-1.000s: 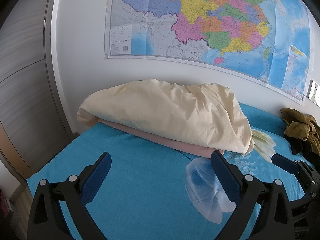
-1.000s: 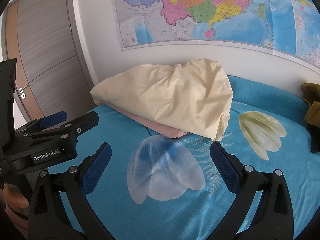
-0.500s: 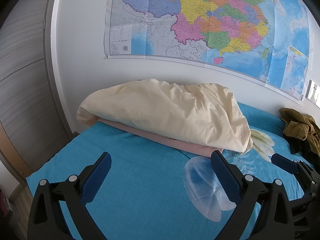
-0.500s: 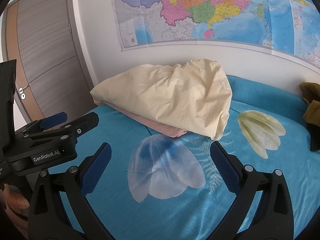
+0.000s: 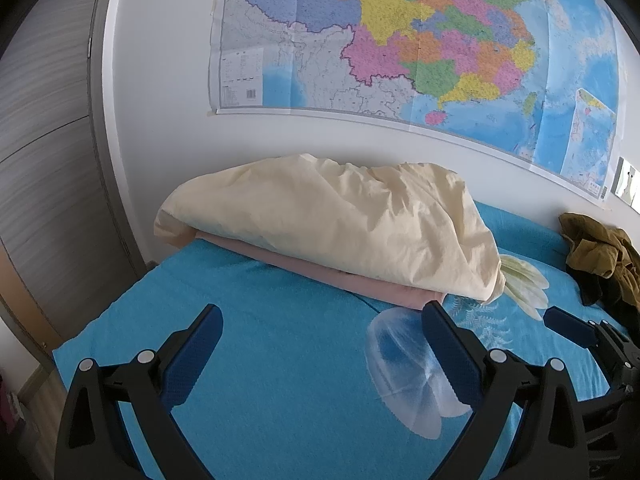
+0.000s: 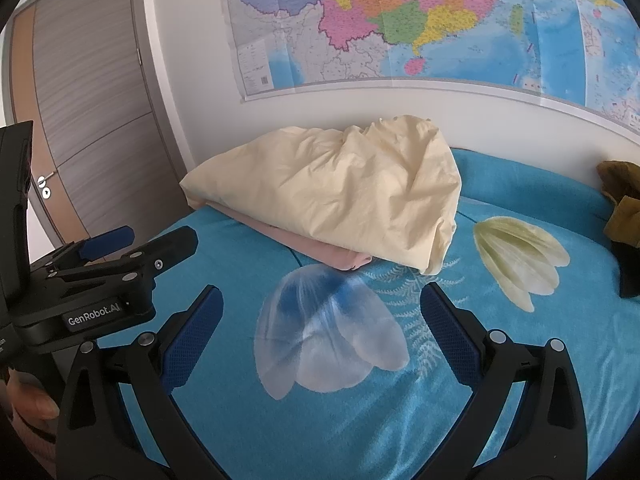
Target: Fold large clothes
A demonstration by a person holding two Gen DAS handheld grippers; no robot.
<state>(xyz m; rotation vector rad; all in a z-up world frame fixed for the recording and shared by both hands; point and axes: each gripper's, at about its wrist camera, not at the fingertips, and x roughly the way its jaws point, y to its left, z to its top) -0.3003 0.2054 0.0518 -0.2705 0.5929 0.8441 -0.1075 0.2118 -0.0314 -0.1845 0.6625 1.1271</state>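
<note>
Turquoise bedspread under rumpled cream sheet atop folded pink cloth; both claws wide open, empty.

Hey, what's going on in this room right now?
A person holds two open grippers, the left gripper and right gripper, above a turquoise flowered bedspread, gripping nothing. A rumpled cream cloth lies on a folded pink cloth ahead. A crumpled olive-brown garment lies untouched to the right.
</note>
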